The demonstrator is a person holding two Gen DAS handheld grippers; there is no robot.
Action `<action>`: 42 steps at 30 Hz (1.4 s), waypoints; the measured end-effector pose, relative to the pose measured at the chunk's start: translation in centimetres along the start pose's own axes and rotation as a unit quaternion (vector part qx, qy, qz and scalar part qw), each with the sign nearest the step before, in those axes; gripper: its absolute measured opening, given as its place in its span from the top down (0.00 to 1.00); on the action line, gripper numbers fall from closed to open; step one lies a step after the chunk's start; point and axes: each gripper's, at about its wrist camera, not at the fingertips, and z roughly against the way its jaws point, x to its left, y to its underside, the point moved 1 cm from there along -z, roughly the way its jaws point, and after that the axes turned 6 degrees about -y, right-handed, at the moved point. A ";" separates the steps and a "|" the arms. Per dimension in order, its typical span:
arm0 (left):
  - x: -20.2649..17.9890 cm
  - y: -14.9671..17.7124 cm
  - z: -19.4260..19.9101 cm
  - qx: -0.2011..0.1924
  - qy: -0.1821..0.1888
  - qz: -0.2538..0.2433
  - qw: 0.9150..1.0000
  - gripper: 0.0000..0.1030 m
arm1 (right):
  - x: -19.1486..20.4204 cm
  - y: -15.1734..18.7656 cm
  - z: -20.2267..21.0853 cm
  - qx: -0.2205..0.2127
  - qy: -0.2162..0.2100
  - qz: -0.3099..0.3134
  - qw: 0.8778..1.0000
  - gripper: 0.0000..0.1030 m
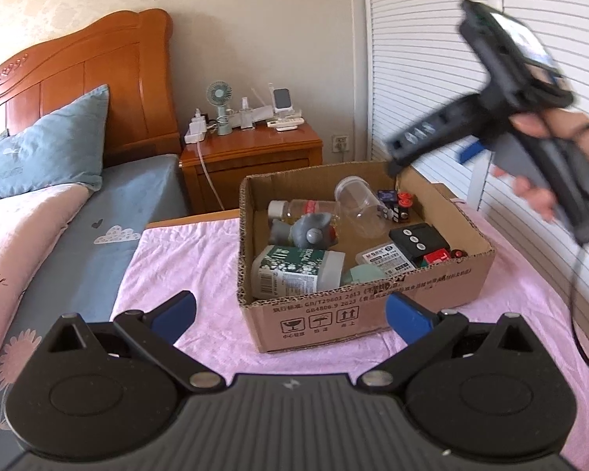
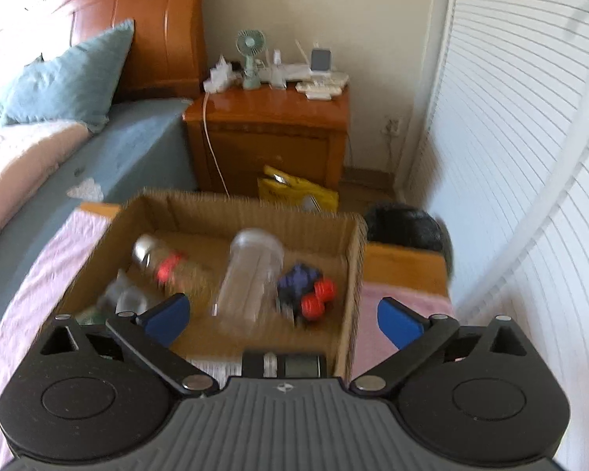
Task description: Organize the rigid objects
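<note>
Cardboard box sits just ahead of the left gripper, whose blue pads are spread wide with nothing between them; bottles and a clear jar lie inside. Seen from the right wrist, the right gripper hangs above the box, jaws likewise spread and empty, with the jar below and ahead.

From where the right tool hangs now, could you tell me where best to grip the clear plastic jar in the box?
Probably across the clear plastic jar's mid-body, coming from above. It lies on its side in the cardboard box, so its round wall faces up, and the open right tool is wide enough to span it.
</note>
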 end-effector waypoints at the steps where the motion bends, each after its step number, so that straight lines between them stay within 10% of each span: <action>1: 0.1 -0.1 0.2 0.001 -0.007 0.003 1.000 0.01 | 0.4 0.7 0.8 0.010 0.012 0.000 1.000 0.00; 15: 0.3 -0.7 1.7 0.042 -0.061 0.008 0.997 0.01 | 4.6 11.6 11.0 0.014 0.054 -0.068 0.996 0.00; 42: 0.0 -0.7 2.5 0.060 -0.045 0.019 0.997 0.01 | 5.5 13.5 12.5 -0.014 0.060 -0.083 0.995 0.00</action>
